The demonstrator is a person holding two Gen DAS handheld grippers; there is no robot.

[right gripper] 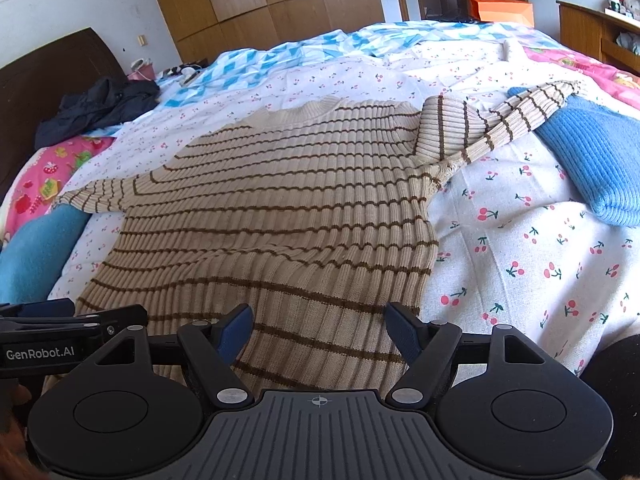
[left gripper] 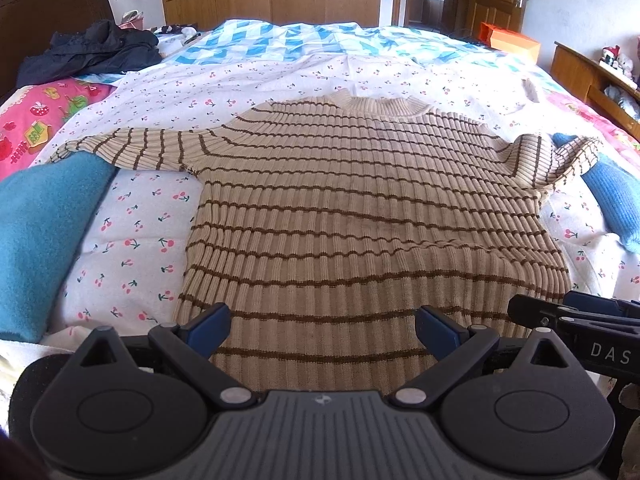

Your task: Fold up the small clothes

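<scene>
A beige ribbed sweater with brown stripes (left gripper: 352,216) lies flat on the bed, collar far, hem near me, both sleeves spread out. It also shows in the right wrist view (right gripper: 280,216), where the right sleeve (right gripper: 500,124) is bunched at the shoulder. My left gripper (left gripper: 322,330) is open over the hem, empty. My right gripper (right gripper: 318,330) is open over the hem's right part, empty. The right gripper also shows at the right edge of the left wrist view (left gripper: 576,316).
The bed has a white cherry-print cover (left gripper: 132,232). A teal folded cloth (left gripper: 44,232) lies left of the sweater, a blue knit (right gripper: 592,160) to the right. Dark clothes (left gripper: 88,52) sit by the headboard. Wardrobe and door stand behind.
</scene>
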